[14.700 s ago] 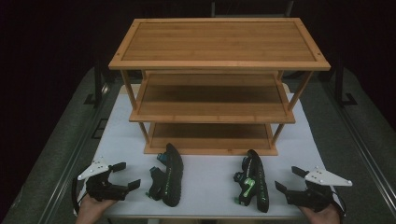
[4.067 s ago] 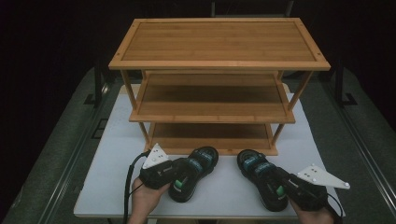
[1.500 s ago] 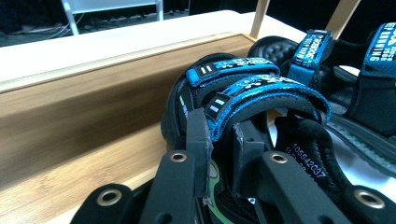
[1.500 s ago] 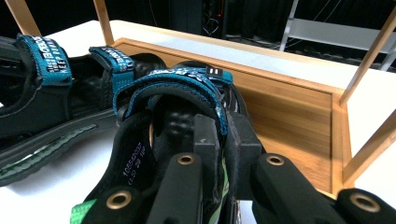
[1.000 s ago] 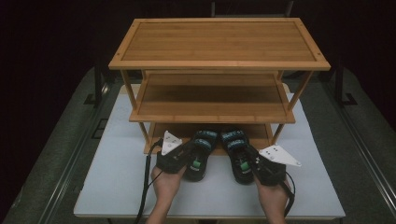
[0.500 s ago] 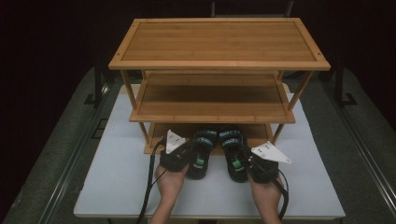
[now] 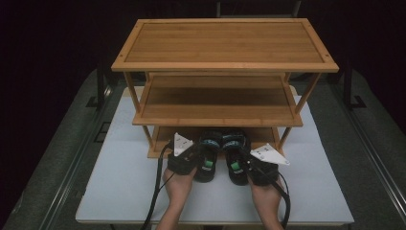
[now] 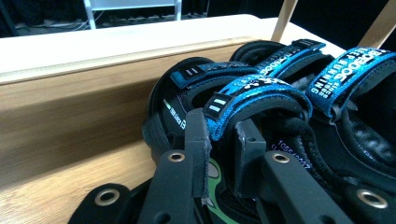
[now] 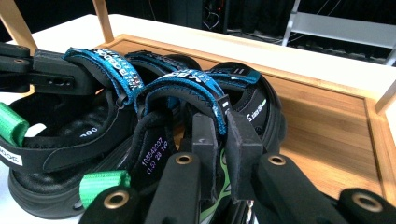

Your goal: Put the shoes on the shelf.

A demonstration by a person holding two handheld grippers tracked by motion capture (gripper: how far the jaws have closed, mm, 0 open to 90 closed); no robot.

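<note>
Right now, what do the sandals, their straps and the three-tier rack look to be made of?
The sandals: matte black rubber or foam soles, judging by the dull moulded edge. Their straps: woven blue fabric webbing with printed white lettering and a visible weave. The rack: light bamboo or similar wood, smooth satin finish, showing narrow parallel strips and grain. The exact sole material cannot be told.
</note>
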